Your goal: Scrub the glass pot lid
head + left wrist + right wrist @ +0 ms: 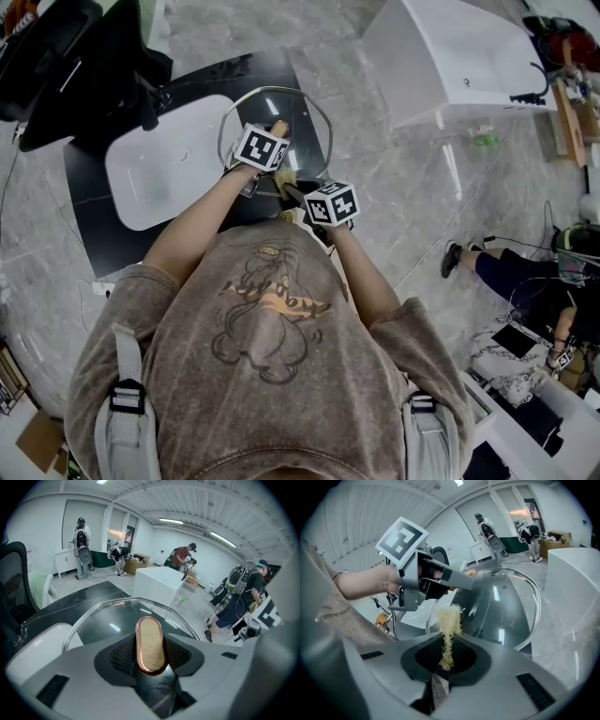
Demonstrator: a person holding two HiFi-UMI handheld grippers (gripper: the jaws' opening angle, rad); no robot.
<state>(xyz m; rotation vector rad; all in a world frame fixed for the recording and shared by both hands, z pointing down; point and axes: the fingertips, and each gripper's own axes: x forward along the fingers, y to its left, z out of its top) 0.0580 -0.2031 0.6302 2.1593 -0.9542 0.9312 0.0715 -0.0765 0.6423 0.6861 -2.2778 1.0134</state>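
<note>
- Currently the glass lid (286, 111) is held tilted above the far right part of the black counter (89, 192), just beside the white basin (155, 169). Whether its lower edge rests on the counter cannot be made out.
- The left gripper (150, 660) has its jaws pressed onto the lid's oval knob (150, 641), one pad on each long side. That knob is the only hold on the lid.
- The right gripper (447, 656) pinches a shaggy yellow scrubber (449, 618) by its lower end. The free tuft stands up near the lid's metal rim (536, 606). Contact with the glass cannot be confirmed.
- Handling, as a judgement:
  - The lid looks stiff, fairly heavy for its size and breakable, so a knock against the counter edge or the basin could chip it.
  - The glass is smooth and probably slippery. The knob is the sound place to hold it; the bare glass would likely slide between the pads.
  - A grip across the knob's narrow width lets the lid swing about it, so scrubbing pressure far from the knob may twist it. Strokes nearer the centre, or with the rim braced on the counter, seem safer.
  - The scrubber is soft and floppy. It will bend away under pressure, so it likely needs pressing in close to the jaws.
</note>
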